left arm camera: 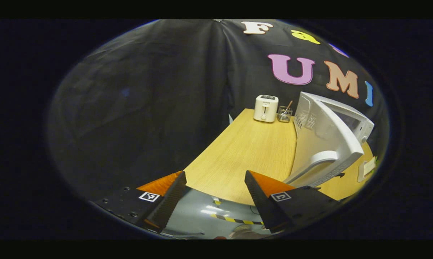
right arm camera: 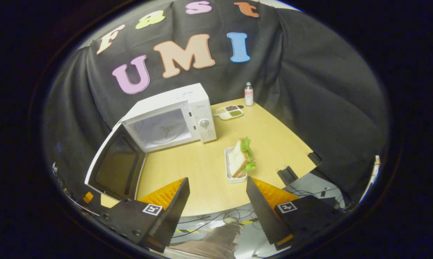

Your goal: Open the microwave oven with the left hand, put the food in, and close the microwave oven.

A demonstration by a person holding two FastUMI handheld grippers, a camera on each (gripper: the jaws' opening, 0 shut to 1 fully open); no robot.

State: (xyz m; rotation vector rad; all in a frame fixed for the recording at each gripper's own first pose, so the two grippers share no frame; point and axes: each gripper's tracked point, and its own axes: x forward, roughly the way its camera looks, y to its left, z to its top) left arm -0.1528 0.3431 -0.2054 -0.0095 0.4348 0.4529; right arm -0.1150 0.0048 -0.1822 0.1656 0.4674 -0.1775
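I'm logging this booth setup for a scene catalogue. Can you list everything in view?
microwave: one, white, back of table, door swung open
sandwich: one, bread with green lettuce, in white tray, mid table
sectioned dish: one, white, right of microwave
bottle: one, clear, behind the dish
toaster: one, white, far table edge
wire holder: one, beside toaster
table: one, light wood
left gripper: black and orange fingers, open
right gripper: same, open

Staged kitchen booth; microwave (right arm camera: pixel 169 117), toaster (left arm camera: pixel 266 108) on wooden table (left arm camera: pixel 248 151); black cloth wall (left arm camera: pixel 148 90).
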